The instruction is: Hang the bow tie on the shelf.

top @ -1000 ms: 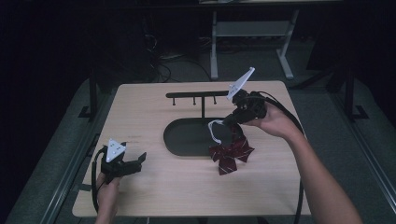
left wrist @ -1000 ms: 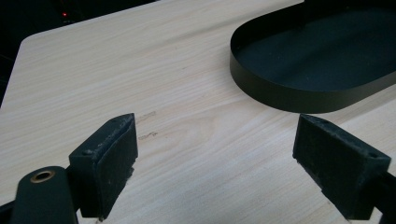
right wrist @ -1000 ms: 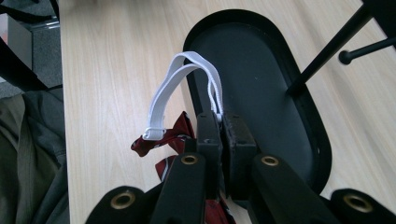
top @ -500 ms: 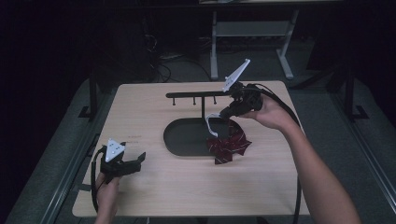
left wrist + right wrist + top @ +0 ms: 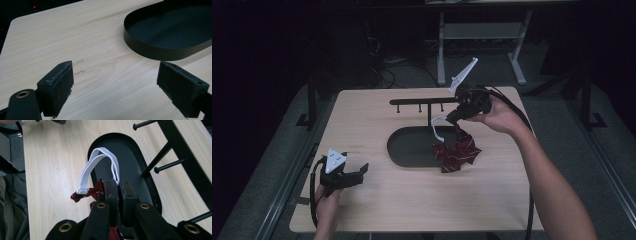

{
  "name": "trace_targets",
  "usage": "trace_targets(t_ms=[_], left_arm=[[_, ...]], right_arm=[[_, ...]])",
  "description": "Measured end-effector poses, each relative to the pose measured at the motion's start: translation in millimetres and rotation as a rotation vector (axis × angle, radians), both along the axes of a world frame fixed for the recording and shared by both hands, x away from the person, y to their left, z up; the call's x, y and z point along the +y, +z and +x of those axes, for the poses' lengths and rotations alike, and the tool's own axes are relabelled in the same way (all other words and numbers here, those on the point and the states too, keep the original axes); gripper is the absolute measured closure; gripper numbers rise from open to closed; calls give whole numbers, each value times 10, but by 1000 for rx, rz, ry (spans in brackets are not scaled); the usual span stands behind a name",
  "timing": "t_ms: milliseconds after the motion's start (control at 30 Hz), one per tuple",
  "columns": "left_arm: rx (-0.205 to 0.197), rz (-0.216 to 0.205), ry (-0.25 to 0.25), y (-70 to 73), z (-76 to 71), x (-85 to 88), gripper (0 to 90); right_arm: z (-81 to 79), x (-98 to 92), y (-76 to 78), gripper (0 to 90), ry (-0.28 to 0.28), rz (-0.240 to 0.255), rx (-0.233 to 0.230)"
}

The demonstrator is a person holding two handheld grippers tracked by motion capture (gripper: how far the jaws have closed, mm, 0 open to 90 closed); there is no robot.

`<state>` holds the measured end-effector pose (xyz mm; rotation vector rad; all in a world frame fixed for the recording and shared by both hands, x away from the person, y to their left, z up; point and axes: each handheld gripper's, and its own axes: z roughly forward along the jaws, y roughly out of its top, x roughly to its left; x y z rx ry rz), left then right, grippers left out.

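Note:
A dark red plaid bow tie (image 5: 457,152) hangs from its white elastic strap (image 5: 438,127) at the right end of the black oval tray (image 5: 407,147). My right gripper (image 5: 455,119) is shut on the strap where it meets the fabric. In the right gripper view the jaws (image 5: 118,187) pinch the strap (image 5: 98,157), which loops up over the tray (image 5: 93,145), and the bow tie (image 5: 85,193) sits just left of them. My left gripper (image 5: 357,172) rests open near the table's front left corner, with only bare wood between its fingers (image 5: 60,80).
The tray is the base of a black stand; a post carries a horizontal bar (image 5: 422,101) with short pegs (image 5: 170,165) just beyond my right gripper. The tray's rim (image 5: 150,50) lies ahead and right of my left gripper. A cable trails along the table's right edge.
My right gripper has risen a little and shifted toward the stand's bar, drawing the bow tie up with it. The left gripper has stayed put.

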<state>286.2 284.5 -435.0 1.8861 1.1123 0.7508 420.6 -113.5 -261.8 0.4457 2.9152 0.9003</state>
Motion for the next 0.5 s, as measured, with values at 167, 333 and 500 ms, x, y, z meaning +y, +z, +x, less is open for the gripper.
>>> trace_targets(t_ms=[167,333,500], left_arm=[[1,7,-3,2,-3,0,135],[3,8,-2,4,-4,1,135],[5,11,-2,0,3,-1,135]], right_arm=[[28,20,70,859,-10,-9,-6],[55,47,100,859,-13,-15,-7],[115,60,120,859,-23,-20,-1]])
